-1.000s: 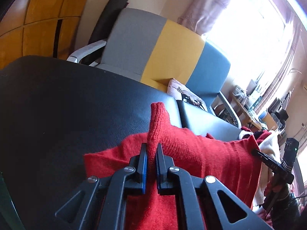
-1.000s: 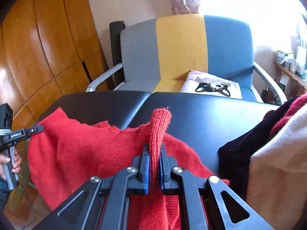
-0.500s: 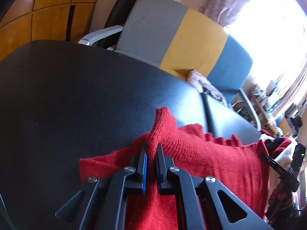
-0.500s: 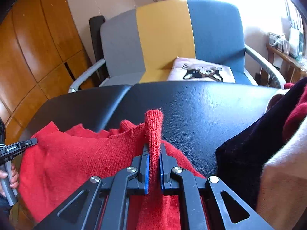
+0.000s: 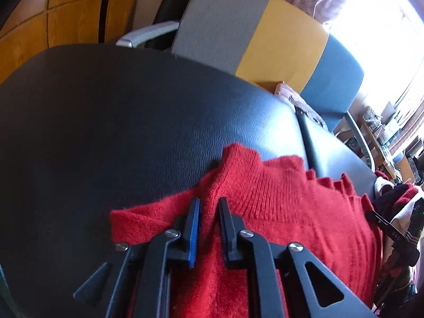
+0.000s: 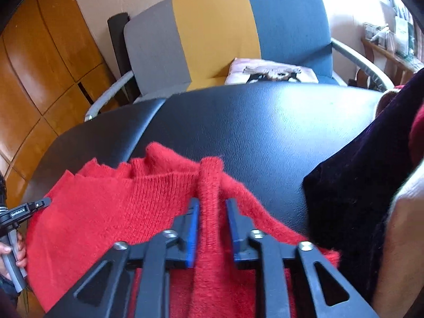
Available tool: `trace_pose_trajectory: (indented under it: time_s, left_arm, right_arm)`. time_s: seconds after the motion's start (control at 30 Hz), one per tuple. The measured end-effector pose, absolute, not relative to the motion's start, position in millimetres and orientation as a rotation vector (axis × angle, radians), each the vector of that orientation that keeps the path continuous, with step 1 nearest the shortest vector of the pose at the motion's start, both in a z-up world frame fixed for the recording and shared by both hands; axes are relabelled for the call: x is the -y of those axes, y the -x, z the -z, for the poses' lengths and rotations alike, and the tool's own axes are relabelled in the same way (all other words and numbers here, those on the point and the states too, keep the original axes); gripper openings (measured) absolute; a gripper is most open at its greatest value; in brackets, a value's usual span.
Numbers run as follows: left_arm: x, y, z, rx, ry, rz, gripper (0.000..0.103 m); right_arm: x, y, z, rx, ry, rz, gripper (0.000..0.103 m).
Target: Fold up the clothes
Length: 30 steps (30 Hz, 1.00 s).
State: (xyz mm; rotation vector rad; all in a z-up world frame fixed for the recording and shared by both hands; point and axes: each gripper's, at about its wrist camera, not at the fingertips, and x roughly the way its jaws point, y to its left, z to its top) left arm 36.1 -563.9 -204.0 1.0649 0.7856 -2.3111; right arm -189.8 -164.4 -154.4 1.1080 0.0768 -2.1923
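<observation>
A red knit sweater [image 5: 278, 212] lies on the black padded table [image 5: 119, 122], its ribbed edge toward the far side. My left gripper [image 5: 209, 206] is low over the sweater's left corner, its jaws a little apart around a pinched ridge of the knit. My right gripper [image 6: 212, 206] is over the sweater [image 6: 106, 212] at its right corner, jaws clearly apart, a raised fold of red knit standing loose between them. Each gripper shows at the edge of the other's view.
A pile of dark, red and cream clothes [image 6: 371, 185] sits on the table [image 6: 265, 132] to the right. A grey, yellow and blue armchair [image 6: 225, 26] with a printed cushion [image 6: 270, 71] stands behind the table. Wooden panelling [image 6: 39, 66] is on the left.
Both grippers have lowered the sweater onto the table and moved it forward. Their jaws, shut on the knit before, have now parted, the right more than the left.
</observation>
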Motion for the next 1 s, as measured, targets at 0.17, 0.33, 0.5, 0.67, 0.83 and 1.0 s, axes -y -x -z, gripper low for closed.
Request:
trace_pose_trajectory:
  time_s: [0.17, 0.33, 0.5, 0.67, 0.83, 1.0]
  left_arm:
    - [553, -46, 170, -0.676, -0.965, 2.352, 0.019]
    - [523, -33, 155, -0.575, -1.002, 2.499, 0.019]
    - [495, -2, 170, -0.567, -1.143, 2.573, 0.023]
    - [486, 24, 195, -0.592, -1.269, 2.570, 0.026]
    - [475, 26, 205, -0.494, -1.255, 2.570, 0.005]
    - [468, 29, 190, -0.473, -1.142, 2.607, 0.003]
  right_arm:
    - [162, 177, 124, -0.112, -0.995, 2.230, 0.030]
    - [186, 152, 102, -0.156, -0.924, 2.110, 0.031]
    - [223, 137, 117, -0.214, -0.980, 1.974, 0.040]
    - [247, 135, 149, -0.315, -1.072, 1.937, 0.042]
    - [254, 126, 155, -0.405, -1.008, 1.951, 0.011]
    - [251, 125, 143, -0.375, -0.948, 1.999, 0.005]
